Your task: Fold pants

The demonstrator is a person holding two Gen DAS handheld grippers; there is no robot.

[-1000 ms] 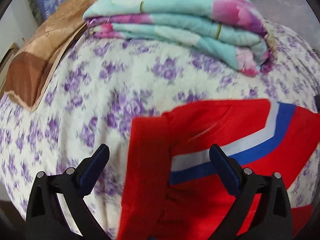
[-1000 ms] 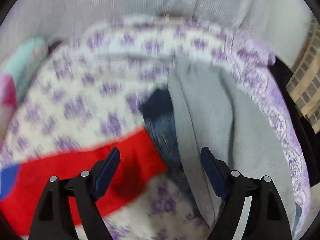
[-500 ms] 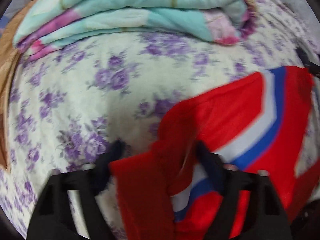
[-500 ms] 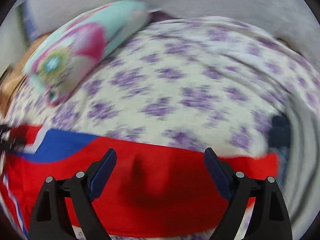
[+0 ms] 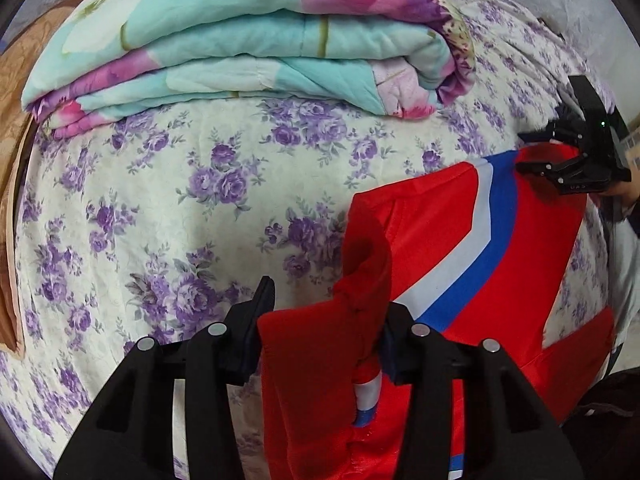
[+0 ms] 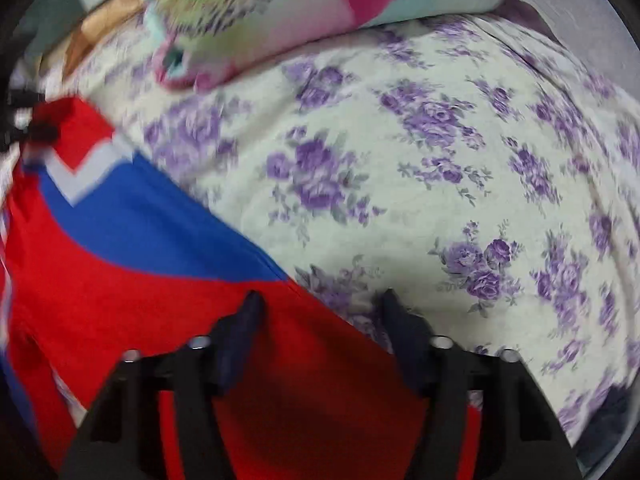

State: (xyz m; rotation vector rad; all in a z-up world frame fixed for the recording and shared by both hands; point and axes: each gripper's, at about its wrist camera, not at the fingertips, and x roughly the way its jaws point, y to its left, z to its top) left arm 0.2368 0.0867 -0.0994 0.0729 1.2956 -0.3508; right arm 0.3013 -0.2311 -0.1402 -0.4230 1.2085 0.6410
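Note:
The red pants (image 5: 500, 280) with a white and blue chevron stripe lie on the floral bedsheet (image 5: 180, 200). My left gripper (image 5: 326, 320) has its fingers around a raised bunch of red fabric at the near end of the pants; whether the jaws press on it is unclear. My right gripper (image 6: 320, 320) is over the far edge of the pants (image 6: 120, 280), with cloth between its fingers and a gap still showing. It also shows in the left wrist view (image 5: 576, 152) at the far right edge of the pants.
A folded teal and pink quilt (image 5: 260, 40) lies at the back of the bed, also in the right wrist view (image 6: 300, 12). A brown pillow (image 5: 12, 120) is at the far left. Dark clothing (image 6: 612, 412) lies at the bed's right edge.
Both grippers have come down onto the pants. My left gripper's jaws narrowed around the bunched fabric. My right gripper swung left from the grey and dark clothes to the pants' edge.

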